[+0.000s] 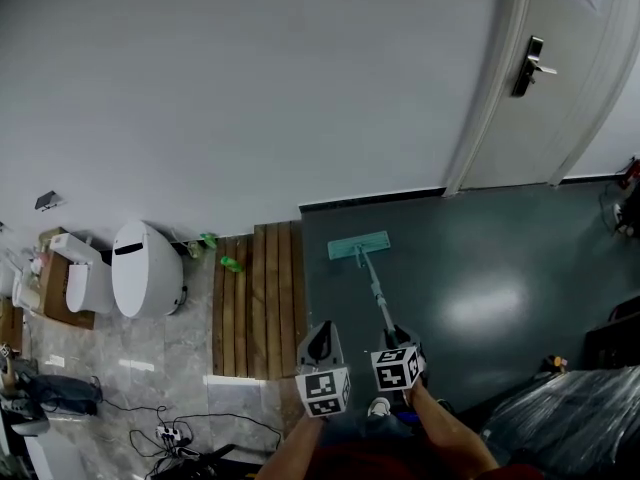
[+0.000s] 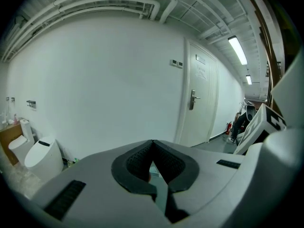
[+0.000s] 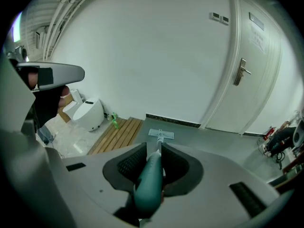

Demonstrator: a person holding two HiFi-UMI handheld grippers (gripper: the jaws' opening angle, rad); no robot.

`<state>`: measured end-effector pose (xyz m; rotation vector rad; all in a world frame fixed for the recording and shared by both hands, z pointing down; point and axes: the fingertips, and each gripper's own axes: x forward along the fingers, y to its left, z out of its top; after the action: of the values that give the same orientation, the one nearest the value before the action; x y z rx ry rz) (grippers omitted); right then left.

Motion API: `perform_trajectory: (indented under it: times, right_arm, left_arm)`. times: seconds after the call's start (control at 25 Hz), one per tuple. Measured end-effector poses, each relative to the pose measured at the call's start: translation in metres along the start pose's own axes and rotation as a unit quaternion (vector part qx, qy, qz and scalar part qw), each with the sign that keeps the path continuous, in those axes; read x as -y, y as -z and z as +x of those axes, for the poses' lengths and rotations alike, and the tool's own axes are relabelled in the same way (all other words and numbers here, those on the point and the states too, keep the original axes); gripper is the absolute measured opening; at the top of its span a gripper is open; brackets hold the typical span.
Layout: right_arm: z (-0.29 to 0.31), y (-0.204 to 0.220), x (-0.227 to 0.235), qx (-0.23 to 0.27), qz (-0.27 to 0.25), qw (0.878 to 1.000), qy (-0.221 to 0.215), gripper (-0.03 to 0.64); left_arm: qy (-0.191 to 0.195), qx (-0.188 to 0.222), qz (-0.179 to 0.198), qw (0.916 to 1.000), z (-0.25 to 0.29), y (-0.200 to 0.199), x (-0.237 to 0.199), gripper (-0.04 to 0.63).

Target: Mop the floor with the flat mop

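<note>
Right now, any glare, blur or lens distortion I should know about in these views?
Head view: a soft glare patch on the dark floor. Left gripper view: strong fisheye, black corners, ceiling light blown out. Right gripper view: the door bows the same way; the mop handle in the right gripper looks soft up close.

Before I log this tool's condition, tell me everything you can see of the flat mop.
The teal flat mop has a rectangular head lying flat on the dark grey floor, near the white wall and beside the brown wooden slat platform. A slim pale pole slants back to a teal grip, clamped between the right tongs.
</note>
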<state>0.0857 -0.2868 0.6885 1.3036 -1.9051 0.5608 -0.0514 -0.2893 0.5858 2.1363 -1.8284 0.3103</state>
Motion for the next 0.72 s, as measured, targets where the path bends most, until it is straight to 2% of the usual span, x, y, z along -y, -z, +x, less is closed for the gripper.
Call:
perform_trajectory:
  times: [0.72]
  right_arm:
    - [0.060, -0.080, -0.033, -0.007, 0.009, 1.000, 0.025, 0.103]
  left_arm:
    - [0.016, 0.000, -0.027, 0.9995, 0.070, -0.031, -0.097, 0.015]
